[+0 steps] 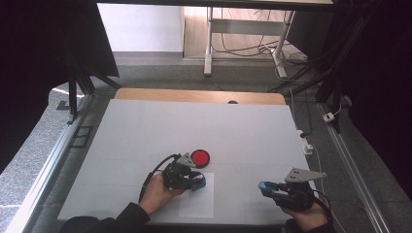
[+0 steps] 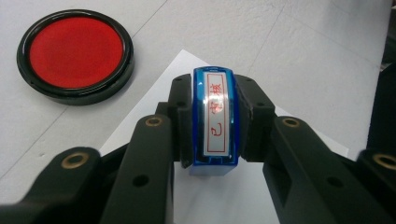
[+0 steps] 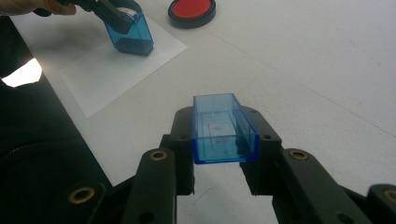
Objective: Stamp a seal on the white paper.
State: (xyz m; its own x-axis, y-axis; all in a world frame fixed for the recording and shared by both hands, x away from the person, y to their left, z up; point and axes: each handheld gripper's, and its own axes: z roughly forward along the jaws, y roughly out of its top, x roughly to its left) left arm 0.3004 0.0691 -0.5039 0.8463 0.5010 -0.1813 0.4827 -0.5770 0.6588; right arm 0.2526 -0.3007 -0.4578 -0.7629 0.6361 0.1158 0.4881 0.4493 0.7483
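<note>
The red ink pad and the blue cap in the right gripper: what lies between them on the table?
Only bare white table lies between the red ink pad and the blue cap held by the right gripper, as the high view shows.

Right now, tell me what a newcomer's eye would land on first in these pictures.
The round red ink pad in its black rim stands out on the white table, just beyond the sheet of white paper. The left hand-held gripper clamps a blue plastic stamp with red characters down on that paper. The right hand-held gripper holds the stamp's clear blue plastic cap, off to the right.
</note>
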